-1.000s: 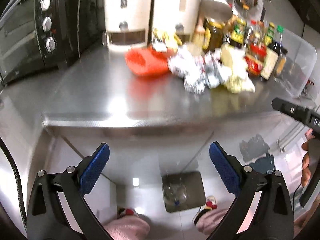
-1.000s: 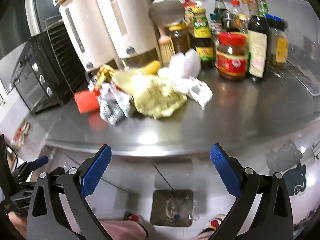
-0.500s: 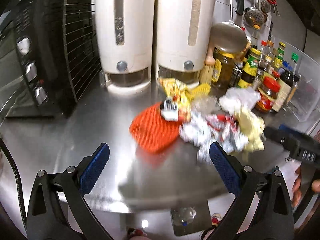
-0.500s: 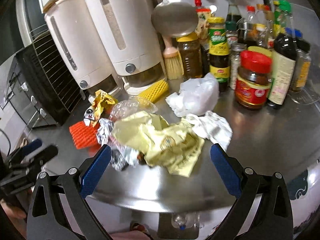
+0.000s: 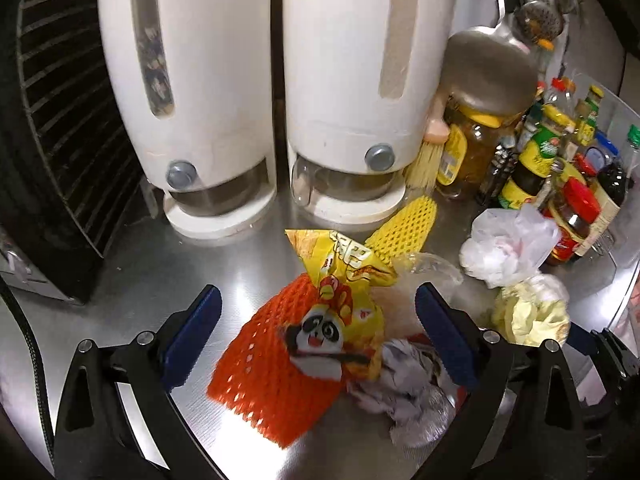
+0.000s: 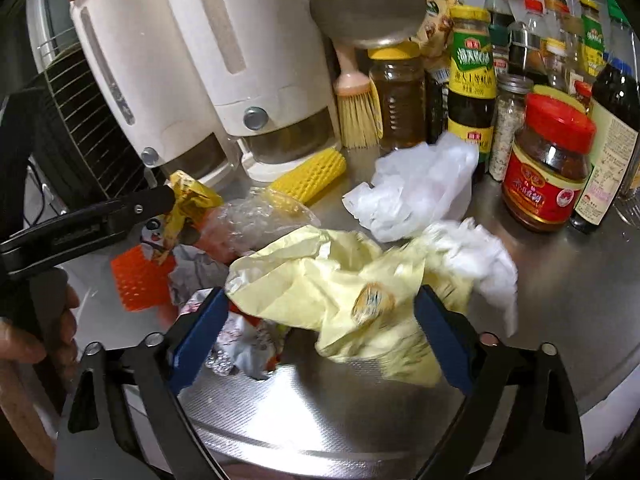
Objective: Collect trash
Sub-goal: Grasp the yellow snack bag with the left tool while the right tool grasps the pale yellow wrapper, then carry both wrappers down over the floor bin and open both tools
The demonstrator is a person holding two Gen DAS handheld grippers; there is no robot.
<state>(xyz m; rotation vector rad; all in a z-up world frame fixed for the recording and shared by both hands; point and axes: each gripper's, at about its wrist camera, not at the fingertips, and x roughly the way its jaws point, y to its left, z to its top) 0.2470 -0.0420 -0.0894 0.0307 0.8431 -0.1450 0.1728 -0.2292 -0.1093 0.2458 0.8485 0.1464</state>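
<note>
Beside the white dispensers (image 5: 344, 92), both grippers' fingers closing, not yet pinching — left gripper (image 5: 316, 336) straddles orange net (image 5: 276, 364), right gripper (image 6: 320, 336) yellow wrapper (image 6: 332, 284); loose pile may scatter.

Orange mesh sleeve (image 5: 276, 364), yellow panda-print snack wrapper (image 5: 340, 300), pale yellow bag (image 6: 344, 292), white crumpled plastic (image 6: 420, 188), all on a silver brushed tabletop (image 6: 560, 280).

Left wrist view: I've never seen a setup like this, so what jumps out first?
A bright orange foam net with a yellow panda snack wrapper on it lies on the steel counter, between the closing jaws of the left gripper, untouched. Behind them stand two tall white dispensers. Right of them crowd sauce bottles and jars.
</note>
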